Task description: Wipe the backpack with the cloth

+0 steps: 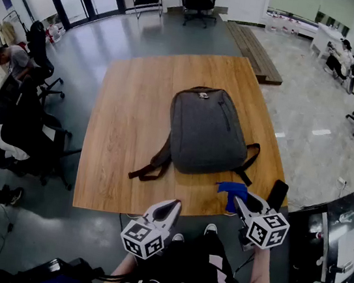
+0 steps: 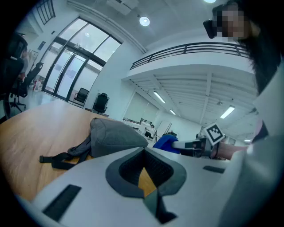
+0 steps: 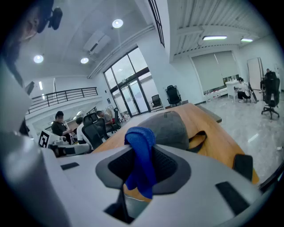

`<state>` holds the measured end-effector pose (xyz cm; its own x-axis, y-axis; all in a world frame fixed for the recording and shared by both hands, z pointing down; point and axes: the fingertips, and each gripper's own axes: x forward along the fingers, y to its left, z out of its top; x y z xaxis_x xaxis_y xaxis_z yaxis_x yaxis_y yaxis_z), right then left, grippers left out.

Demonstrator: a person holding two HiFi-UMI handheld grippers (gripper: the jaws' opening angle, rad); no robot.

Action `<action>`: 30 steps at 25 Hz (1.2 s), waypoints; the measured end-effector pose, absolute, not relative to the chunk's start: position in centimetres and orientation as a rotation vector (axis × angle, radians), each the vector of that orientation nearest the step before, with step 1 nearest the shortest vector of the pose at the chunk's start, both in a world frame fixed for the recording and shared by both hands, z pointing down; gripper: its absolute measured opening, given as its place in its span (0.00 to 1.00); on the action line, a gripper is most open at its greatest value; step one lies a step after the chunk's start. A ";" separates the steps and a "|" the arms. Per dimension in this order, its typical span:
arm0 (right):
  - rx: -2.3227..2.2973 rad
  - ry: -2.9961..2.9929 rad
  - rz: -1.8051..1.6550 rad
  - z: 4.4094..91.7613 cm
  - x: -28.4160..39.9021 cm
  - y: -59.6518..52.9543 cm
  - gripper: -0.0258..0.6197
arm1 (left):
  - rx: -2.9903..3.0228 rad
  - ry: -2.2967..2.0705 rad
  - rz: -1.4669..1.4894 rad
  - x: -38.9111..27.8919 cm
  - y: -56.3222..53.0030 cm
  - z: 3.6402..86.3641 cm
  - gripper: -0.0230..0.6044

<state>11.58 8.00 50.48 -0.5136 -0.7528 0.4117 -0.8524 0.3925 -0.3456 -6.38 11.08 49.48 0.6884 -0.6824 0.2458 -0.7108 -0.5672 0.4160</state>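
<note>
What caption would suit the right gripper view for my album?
Right gripper clamps a blue cloth, aimed at the grey backpack on the wooden table.

Below the backpack (image 1: 206, 132) in the head view, the right gripper (image 1: 239, 205) covers the near end of the cloth (image 1: 232, 190), so we cannot tell there how much of it is clamped. The backpack lies over the roots of its own straps (image 1: 150, 168). Right of the backpack, at the desk (image 1: 126, 130) edge, a dark flat thing (image 1: 277, 193) is too small for us to name. In the left gripper view the backpack hides its own far side
</note>
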 end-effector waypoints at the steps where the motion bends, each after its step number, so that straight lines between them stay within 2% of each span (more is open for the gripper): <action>1: 1.439 -2.457 0.748 50.1 12.7 6.4 0.20 | 2.417 -1.074 0.085 -6.0 10.3 49.5 0.03; 8: 1.408 -2.437 0.504 47.4 19.7 -6.6 0.20 | 2.394 -1.153 0.046 -3.0 3.7 49.1 0.03; 17: 1.259 -2.498 0.429 45.7 25.3 -24.8 0.20 | 2.300 -1.345 0.004 1.8 -3.0 47.8 0.03; 23: 1.150 -2.491 0.469 49.3 23.8 -36.1 0.20 | 2.185 -1.426 0.017 2.3 -4.5 49.1 0.03; 30: 1.035 -2.397 0.475 56.4 20.4 -43.2 0.20 | 2.109 -1.478 0.069 2.9 -5.0 50.0 0.03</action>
